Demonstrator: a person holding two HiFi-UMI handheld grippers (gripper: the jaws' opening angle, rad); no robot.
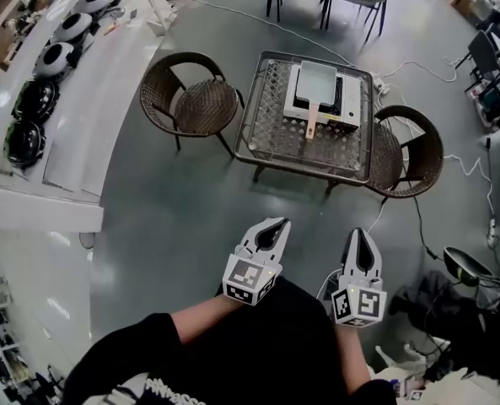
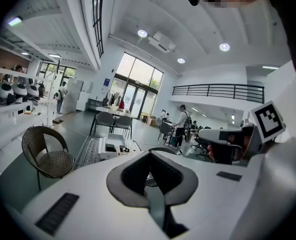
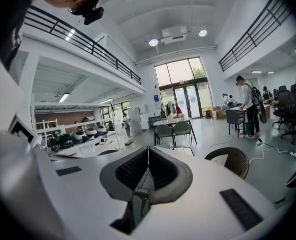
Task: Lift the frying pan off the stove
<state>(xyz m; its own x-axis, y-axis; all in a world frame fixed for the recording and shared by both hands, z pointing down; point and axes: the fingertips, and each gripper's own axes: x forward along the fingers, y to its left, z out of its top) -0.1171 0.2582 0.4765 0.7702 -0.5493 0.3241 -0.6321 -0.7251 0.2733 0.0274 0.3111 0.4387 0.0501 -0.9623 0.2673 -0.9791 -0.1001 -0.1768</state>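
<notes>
Frying pan sits flat on the stove, which stands on the low glass-topped table; its wooden handle points to 6 o'clock, toward the person. Left gripper and right gripper are well short of it, both with jaws closed together and nothing in them. Risks, as I judge them: the jaws must part before reaching the handle, and a grip far out on it could let the pan tip or drag the stove. Wicker chair at the table's 9 o'clock, second wicker chair at 3. The floor cable by the latter could snag a foot.
</notes>
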